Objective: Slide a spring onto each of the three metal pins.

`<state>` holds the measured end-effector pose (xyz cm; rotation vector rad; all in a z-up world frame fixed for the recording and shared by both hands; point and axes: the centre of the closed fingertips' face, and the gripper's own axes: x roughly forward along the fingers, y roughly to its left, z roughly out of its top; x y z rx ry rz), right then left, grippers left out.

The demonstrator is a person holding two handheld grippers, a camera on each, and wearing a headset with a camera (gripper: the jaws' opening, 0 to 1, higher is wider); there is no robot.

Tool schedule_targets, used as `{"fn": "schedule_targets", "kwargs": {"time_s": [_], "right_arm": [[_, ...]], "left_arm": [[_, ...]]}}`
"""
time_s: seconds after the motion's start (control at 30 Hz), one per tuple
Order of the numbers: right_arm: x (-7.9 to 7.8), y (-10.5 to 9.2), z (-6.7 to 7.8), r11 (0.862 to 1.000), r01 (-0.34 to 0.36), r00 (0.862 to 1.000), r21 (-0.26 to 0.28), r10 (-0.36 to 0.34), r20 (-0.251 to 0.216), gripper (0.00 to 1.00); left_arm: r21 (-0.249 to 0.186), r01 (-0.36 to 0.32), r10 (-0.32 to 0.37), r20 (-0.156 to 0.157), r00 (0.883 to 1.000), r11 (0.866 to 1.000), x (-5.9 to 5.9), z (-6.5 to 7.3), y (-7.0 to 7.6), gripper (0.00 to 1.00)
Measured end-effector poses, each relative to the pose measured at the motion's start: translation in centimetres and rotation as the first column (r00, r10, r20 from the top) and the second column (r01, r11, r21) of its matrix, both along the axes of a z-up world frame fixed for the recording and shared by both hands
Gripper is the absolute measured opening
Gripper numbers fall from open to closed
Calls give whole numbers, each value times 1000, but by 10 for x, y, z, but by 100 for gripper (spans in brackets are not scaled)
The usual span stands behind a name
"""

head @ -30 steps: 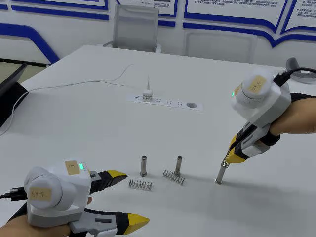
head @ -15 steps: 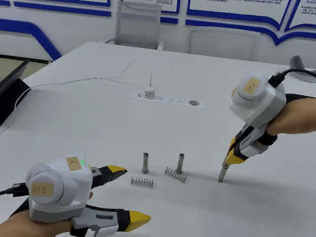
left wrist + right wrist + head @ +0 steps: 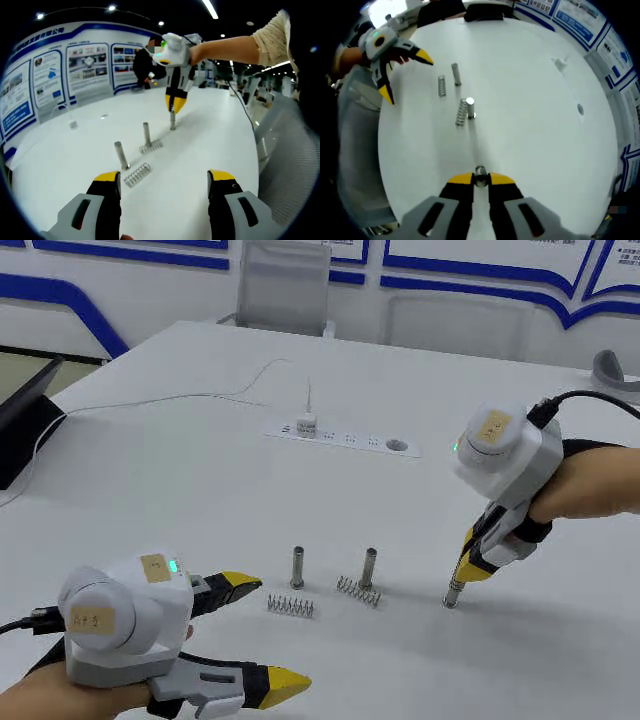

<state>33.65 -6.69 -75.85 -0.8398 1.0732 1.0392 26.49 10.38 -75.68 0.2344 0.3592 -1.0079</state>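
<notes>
Three metal pins stand upright on the white table (image 3: 180, 490): a left pin (image 3: 297, 567), a middle pin (image 3: 368, 568) and a right pin (image 3: 453, 594). One spring (image 3: 290, 606) lies flat in front of the left pin. A second spring (image 3: 358, 591) lies against the middle pin's foot. My right gripper (image 3: 468, 571) points down over the right pin, shut on a spring (image 3: 480, 173) around that pin's top. My left gripper (image 3: 268, 632) hovers open and holds nothing, low at the near left, a short way from the flat spring (image 3: 137, 175).
A white power strip (image 3: 340, 438) with a plugged adapter and a thin cable lies across the table's middle. A grey chair (image 3: 285, 285) stands behind the far edge. A dark screen (image 3: 25, 420) sits at the left edge.
My right gripper has sunk lower along the right pin, so less of the pin shows beneath it. The left gripper has hardly moved. The head camera has shifted.
</notes>
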Motion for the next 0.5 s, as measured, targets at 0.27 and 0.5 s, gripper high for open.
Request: {"fn": "schedule_targets", "kwargs": {"time_s": [0.27,0.5], "right_arm": [[1,-1,-10,1000,-1,1000,-20,1,-4,12],[2,-2,-16,999,-5,1000,-33,5,-2,12]], "left_arm": [[0,-1,1,-2,1000,1000,0,-1,0,71],[0,3,-3,-4,1000,1000,-1,-1,-2,71]]}}
